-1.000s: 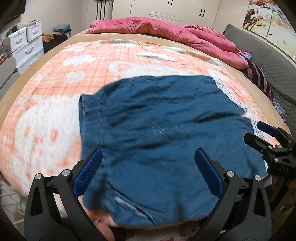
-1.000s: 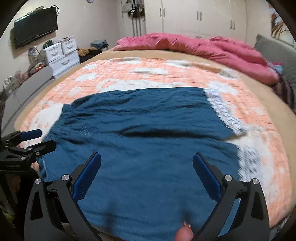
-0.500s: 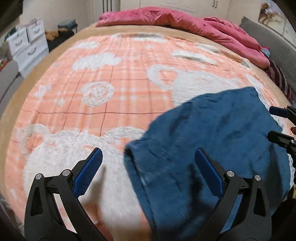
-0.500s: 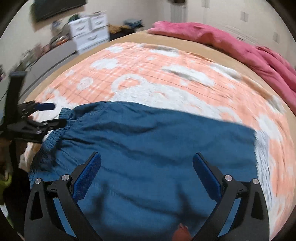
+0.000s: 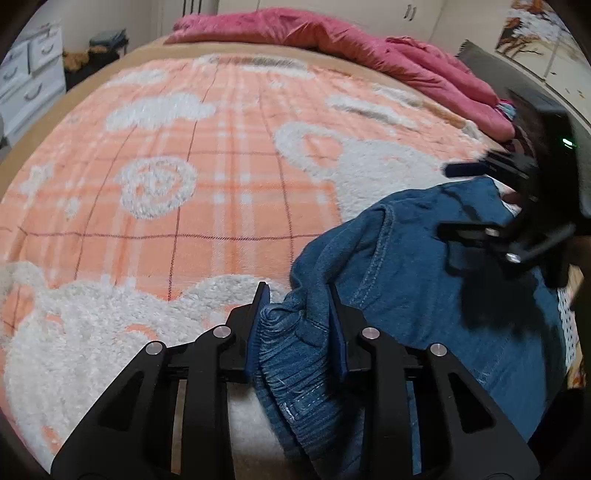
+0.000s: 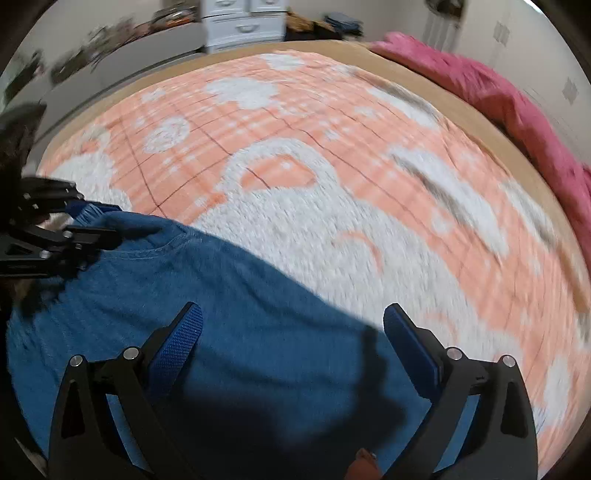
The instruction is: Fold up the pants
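Note:
Blue denim pants (image 5: 413, 280) lie on an orange and white blanket (image 5: 207, 192) on the bed. My left gripper (image 5: 297, 314) is shut on the bunched elastic waistband at the pants' left corner. In the right wrist view the pants (image 6: 236, 317) spread under my right gripper (image 6: 291, 325), which is open just above the cloth with nothing between its fingers. The left gripper shows at the left of that view (image 6: 66, 236), on the waistband. The right gripper shows at the right of the left wrist view (image 5: 491, 206), over the pants.
A pink duvet (image 5: 369, 48) is heaped along the bed's far edge. White drawers (image 6: 243, 22) and a low cluttered bench stand beyond the bed. A grey cushion (image 5: 491, 59) sits at the far right. Bare blanket stretches beyond the pants.
My left gripper closed on the waistband corner, which is now bunched and lifted. Both views swung left, and my right gripper stayed open over the pants.

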Motion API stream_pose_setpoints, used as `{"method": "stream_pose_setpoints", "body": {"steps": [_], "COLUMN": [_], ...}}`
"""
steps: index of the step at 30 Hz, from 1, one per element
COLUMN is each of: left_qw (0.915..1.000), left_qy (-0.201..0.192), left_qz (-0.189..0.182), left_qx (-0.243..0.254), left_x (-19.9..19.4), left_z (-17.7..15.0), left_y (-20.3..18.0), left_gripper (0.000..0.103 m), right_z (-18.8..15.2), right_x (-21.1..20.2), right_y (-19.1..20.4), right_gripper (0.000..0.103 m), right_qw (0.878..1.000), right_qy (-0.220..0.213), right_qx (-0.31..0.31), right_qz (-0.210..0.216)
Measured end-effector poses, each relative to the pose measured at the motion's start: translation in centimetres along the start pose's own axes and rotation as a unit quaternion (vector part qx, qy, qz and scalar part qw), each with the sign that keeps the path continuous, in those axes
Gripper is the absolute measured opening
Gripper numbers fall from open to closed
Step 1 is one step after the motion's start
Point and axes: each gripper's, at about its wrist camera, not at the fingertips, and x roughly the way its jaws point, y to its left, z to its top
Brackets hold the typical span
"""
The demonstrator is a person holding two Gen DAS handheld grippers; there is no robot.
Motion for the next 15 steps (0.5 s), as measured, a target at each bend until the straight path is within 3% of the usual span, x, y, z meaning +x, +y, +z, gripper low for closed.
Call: {"method": "stream_pose_setpoints", "body": {"steps": [3,6,7,8,9,11,15], "left_qw": [0.9998,0.9995,0.9993,0.9992,0.999,0.9991,0.9996], "left_qy": [-0.018,-0.027,-0.026,-0.026,-0.028,-0.026,-0.016], "left_qz": [0.001,0.003,0.008,0.011,0.014,0.015,0.011], "left_qx": [0.01,0.019,0.024,0.027,0.031,0.032,0.018], "left_x": [-0.9,-1.2,-1.1,-1.1,-1.0,-0.8,0.0], "left_z": [-0.2,-0.3,-0.3,-0.3,-0.4,-0.5,-0.7], "left_y": [-0.6,-1.0,-1.1,-1.1,-1.2,-1.0,-0.3], "left_gripper": [0.022,0.022,0.022,0.022,0.022,0.026,0.039], "right_z": [1.0,1.4,1.2,1.1,0.9,0.2,-1.6], "right_x": [1.1,3.0,3.1,2.8,2.4,1.5,-1.9], "right_y": [0.4,1.2,1.6,1.8,2.2,2.8,4.5], "right_gripper": [0.079,0.052,0.039,0.021,0.013,0.008,0.008], "right_qw": [0.999,0.997,0.996,0.996,0.996,0.997,0.998], "right_qy": [0.006,0.035,0.035,0.031,0.026,0.023,-0.006], "right_qx": [-0.035,-0.064,-0.069,-0.074,-0.075,-0.063,-0.059], "right_qz": [0.012,0.031,0.041,0.045,0.052,0.047,0.034]}}
